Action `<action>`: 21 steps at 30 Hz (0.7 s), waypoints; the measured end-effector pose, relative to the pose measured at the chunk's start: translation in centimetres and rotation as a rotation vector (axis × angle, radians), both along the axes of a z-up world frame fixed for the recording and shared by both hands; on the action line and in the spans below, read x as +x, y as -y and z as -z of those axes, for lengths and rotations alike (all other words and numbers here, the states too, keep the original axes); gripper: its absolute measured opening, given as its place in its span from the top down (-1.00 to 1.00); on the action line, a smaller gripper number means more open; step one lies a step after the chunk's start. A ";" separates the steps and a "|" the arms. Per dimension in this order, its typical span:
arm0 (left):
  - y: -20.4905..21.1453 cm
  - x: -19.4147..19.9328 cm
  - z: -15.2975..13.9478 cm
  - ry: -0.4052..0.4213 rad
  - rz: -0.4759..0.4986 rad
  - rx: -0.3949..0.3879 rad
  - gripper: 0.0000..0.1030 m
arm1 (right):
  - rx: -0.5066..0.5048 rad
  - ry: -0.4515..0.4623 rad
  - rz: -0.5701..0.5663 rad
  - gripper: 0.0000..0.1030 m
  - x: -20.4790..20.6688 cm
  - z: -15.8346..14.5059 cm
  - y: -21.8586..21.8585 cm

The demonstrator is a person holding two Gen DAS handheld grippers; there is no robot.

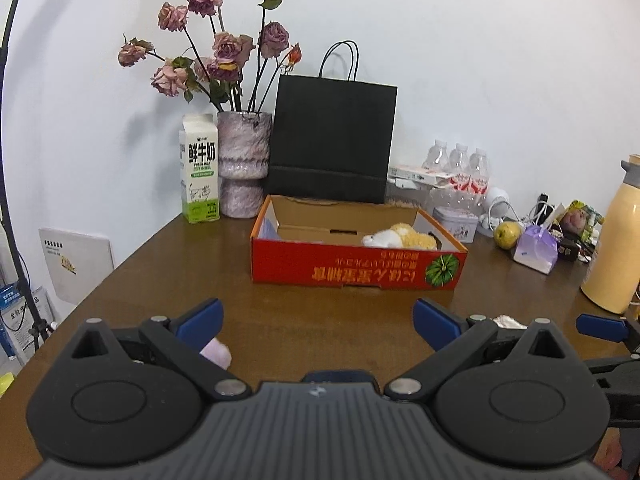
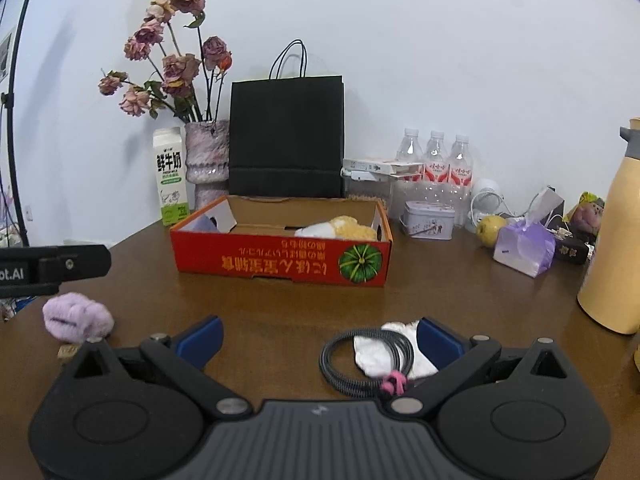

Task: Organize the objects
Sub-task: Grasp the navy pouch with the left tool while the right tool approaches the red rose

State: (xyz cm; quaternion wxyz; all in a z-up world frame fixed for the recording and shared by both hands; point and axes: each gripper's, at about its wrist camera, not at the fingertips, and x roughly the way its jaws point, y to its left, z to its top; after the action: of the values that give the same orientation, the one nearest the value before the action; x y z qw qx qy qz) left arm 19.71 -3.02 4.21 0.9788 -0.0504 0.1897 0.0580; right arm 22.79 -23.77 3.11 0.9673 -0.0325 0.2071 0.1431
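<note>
An open red cardboard box (image 1: 356,270) (image 2: 280,260) stands mid-table with a yellow and white plush toy (image 1: 402,237) (image 2: 340,228) inside. My left gripper (image 1: 318,320) is open and empty above the table, in front of the box; a lilac fuzzy item (image 1: 218,352) (image 2: 78,316) lies by its left finger. My right gripper (image 2: 320,340) is open and empty. A coiled black cable with a pink tie (image 2: 366,360) and a white cloth (image 2: 394,350) lie between its fingers, close to the right one.
At the back stand a milk carton (image 1: 200,170), a vase of dried roses (image 1: 243,164), a black paper bag (image 1: 332,140) and water bottles (image 1: 460,168). A tin (image 2: 428,220), a pear (image 2: 490,230), a purple bag (image 2: 522,250) and a yellow thermos (image 2: 616,240) crowd the right.
</note>
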 end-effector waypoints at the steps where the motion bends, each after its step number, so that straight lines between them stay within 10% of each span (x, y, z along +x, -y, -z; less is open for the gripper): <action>1: 0.1 -0.3 0.1 -0.001 -0.002 0.003 -1.00 | 0.000 0.003 -0.002 -1.00 -0.5 0.1 0.2; 21: 3.5 -2.2 5.0 -0.183 0.016 0.056 -1.00 | 0.000 -0.047 -0.037 -1.00 -5.0 3.6 4.2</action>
State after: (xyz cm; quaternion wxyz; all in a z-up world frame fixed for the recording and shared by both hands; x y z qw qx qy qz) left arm 17.48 -6.48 -0.78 0.9588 -0.0160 0.2771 0.0601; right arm 17.82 -27.99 -0.45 0.9593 -0.0331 0.2291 0.1618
